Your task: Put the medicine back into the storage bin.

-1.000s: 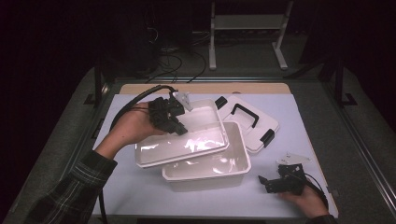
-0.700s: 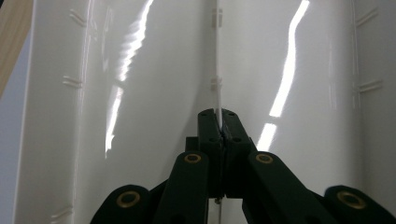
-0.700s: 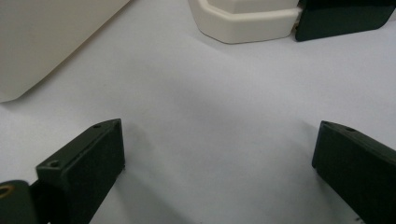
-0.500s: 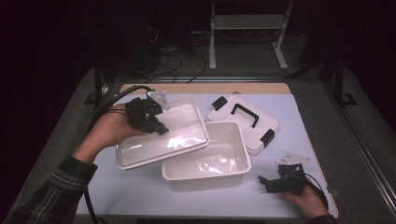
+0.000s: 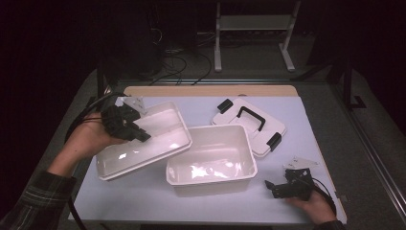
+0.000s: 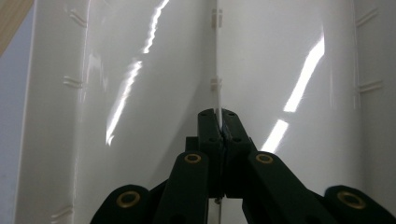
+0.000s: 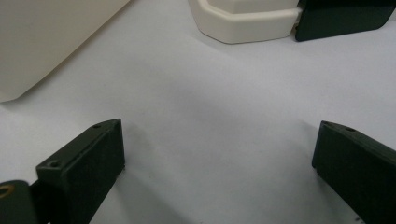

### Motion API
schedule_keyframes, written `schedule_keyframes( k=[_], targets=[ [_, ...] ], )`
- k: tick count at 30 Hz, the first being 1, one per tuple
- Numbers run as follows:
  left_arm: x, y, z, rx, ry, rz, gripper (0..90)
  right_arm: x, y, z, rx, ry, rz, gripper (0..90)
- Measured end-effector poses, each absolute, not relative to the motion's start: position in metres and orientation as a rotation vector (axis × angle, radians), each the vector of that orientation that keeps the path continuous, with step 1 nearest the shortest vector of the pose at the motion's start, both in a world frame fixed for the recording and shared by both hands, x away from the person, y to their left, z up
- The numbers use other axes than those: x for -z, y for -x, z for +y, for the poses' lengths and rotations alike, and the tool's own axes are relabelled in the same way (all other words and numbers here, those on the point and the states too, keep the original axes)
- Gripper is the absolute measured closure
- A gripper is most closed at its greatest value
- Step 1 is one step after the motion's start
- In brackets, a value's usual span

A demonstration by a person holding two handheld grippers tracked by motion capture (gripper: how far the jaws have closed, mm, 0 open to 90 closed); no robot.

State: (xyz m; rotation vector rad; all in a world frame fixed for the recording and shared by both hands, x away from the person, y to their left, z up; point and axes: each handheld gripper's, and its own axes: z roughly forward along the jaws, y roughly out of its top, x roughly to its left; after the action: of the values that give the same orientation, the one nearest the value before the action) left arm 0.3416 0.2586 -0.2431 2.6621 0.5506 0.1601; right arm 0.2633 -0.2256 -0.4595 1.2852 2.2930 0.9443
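White glossy plastic makes up the shallow rectangular tray [image 5: 143, 141], which the left claw [image 5: 136, 132] holds by a thin upright rib; in the left gripper view the two black jaws are pressed together on that rib [image 6: 217, 100], clamped on the shallow tray. From the high view, the tray sits tilted at the left of the pale grey bench [image 5: 143, 201], its right corner overlapping the rim of the deep white rectangular plastic tub [image 5: 210, 165]. The tub stands open at the middle of the bench. Behind it and to the right lies the white flat lid with a black handle and black corner latches [image 5: 249, 124], touching or nearly touching the tub's far corner.

The right claw [image 5: 270, 184] rests low at the near right of the bench, well apart from the tray. In the right gripper view its jaws stand wide apart over bare bench surface, gripping nothing, with the tub wall [image 7: 51, 37] ahead at left and a lid corner with its latch [image 7: 247, 18] ahead.
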Motion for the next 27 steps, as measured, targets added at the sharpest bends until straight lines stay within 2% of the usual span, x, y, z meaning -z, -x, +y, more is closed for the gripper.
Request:
schedule_keyframes(
  k=[17, 27],
  targets=[
    [0.273, -0.335, 0.324, -0.19, -2.644, 0.773, 88.8, 0.459, -0.263, -0.226, -0.945, -1.288, 2.294, 2.0],
    [0.307, -0.335, 0.334, -0.178, -2.627, 0.838, 88.8, 0.459, -0.263, -0.226, -0.945, -1.286, 2.294, 2.0]
  ],
)
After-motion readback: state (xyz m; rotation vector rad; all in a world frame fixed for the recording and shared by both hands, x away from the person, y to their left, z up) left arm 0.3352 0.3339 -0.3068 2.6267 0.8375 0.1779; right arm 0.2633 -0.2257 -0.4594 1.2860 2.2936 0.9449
